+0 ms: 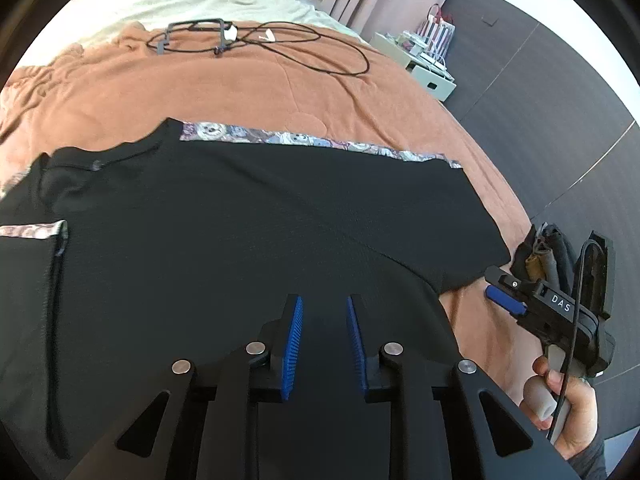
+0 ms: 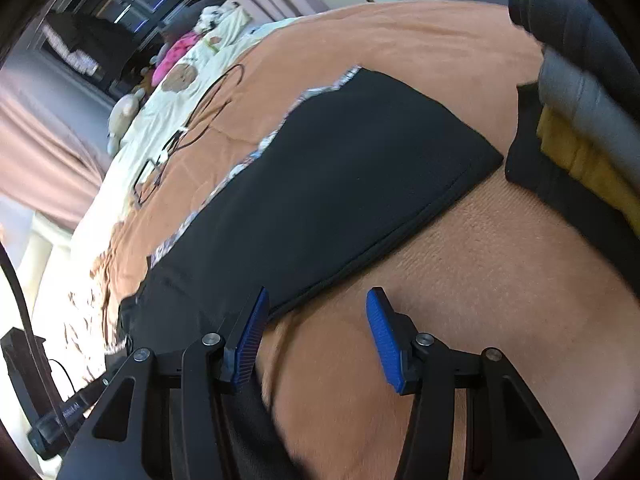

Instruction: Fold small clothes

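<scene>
A black garment (image 1: 248, 216) with a cartoon-print trim (image 1: 304, 140) lies spread flat on an orange blanket (image 1: 248, 84). My left gripper (image 1: 324, 304) is open just above the garment's near part, with nothing between its blue pads. My right gripper (image 2: 316, 300) is open at the garment's hem edge (image 2: 360, 256), its left finger (image 2: 252, 332) over the black cloth and its right finger over bare blanket (image 2: 500, 280). It also shows in the left wrist view (image 1: 504, 292) at the garment's right corner.
A stack of folded clothes (image 2: 588, 140), black, yellow and grey, lies to the right of the garment. A black cable (image 1: 280, 44) and a small frame lie further back on the bed. A white drawer unit (image 1: 424, 64) stands beyond the bed's right edge.
</scene>
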The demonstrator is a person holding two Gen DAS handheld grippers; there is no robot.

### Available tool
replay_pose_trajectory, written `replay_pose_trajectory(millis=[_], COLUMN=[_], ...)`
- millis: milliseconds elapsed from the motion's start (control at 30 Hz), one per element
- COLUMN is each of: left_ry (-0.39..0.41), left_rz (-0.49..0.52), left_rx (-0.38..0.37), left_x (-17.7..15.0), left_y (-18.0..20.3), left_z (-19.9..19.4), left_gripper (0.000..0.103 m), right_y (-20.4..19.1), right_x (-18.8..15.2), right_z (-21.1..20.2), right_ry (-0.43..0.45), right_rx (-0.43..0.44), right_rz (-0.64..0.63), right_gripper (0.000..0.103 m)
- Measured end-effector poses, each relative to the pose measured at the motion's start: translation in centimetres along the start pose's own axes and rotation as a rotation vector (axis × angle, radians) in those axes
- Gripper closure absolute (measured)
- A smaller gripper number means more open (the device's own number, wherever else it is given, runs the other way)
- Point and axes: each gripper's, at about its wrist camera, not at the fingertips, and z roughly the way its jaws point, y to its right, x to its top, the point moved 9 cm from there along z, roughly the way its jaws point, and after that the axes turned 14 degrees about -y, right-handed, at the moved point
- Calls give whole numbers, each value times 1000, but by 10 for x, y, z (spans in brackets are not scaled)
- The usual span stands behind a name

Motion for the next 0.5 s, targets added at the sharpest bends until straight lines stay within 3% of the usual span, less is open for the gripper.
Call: replay_pose_trajectory(millis=[233, 400, 500], left_ry=[-29, -54, -64], left_rz=[5, 9, 18], left_rx=[-19, -42, -63], left_x=[9, 9, 9], left_y=[5, 13, 19], left_z=[27, 41, 45], left_gripper=[85, 86, 88], right_y=[-1, -9, -24], right_x=[11, 26, 38], right_z=[13, 17, 4], right_ry=[38, 46, 84], right_rx=[-10, -118, -109], right_rz=[30, 11, -18], right_gripper=[59, 90, 97])
